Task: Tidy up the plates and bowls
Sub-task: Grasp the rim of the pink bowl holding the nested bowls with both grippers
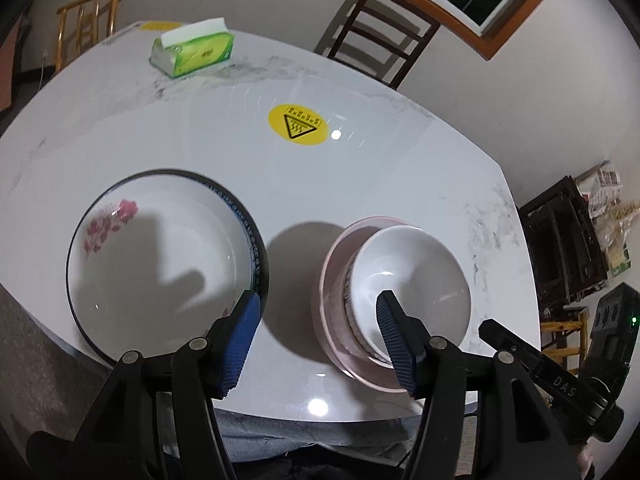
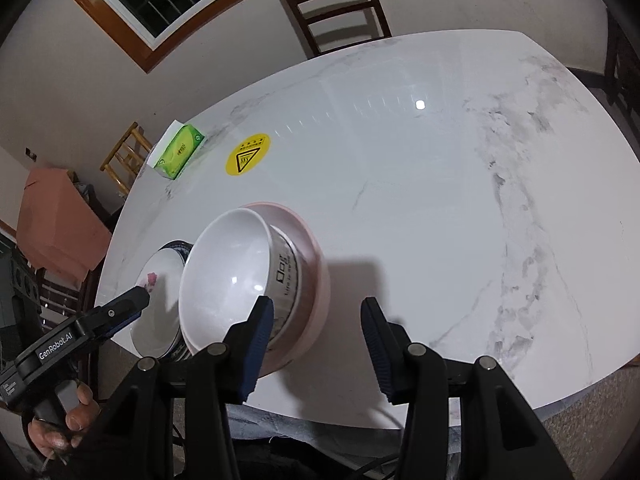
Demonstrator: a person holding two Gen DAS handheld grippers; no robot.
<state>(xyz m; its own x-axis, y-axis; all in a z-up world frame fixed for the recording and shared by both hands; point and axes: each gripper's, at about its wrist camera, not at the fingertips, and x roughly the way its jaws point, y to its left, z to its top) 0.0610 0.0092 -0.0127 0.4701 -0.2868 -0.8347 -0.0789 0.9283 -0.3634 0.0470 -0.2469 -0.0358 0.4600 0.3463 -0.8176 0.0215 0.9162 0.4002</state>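
A white plate (image 1: pixel 160 264) with pink flowers and a dark rim lies on the marble table (image 1: pixel 360 168) at the left. To its right a white bowl (image 1: pixel 416 280) stands in a pink plate (image 1: pixel 330 276). My left gripper (image 1: pixel 320 340) hovers open above the bare strip between the two plates, and its right pad overlaps the bowl's near rim. In the right wrist view the bowl (image 2: pixel 232 280) sits in the pink plate (image 2: pixel 318 280). My right gripper (image 2: pixel 316 344) is open, with its left pad over the bowl's near side. Nothing is held.
A green tissue box (image 1: pixel 192 50) and a yellow warning sticker (image 1: pixel 298 124) are farther back on the table. A dark wooden chair (image 2: pixel 336 4) stands behind it. A hand (image 2: pixel 60 428) holds the left gripper's handle. The table's right half (image 2: pixel 460 220) is bare marble.
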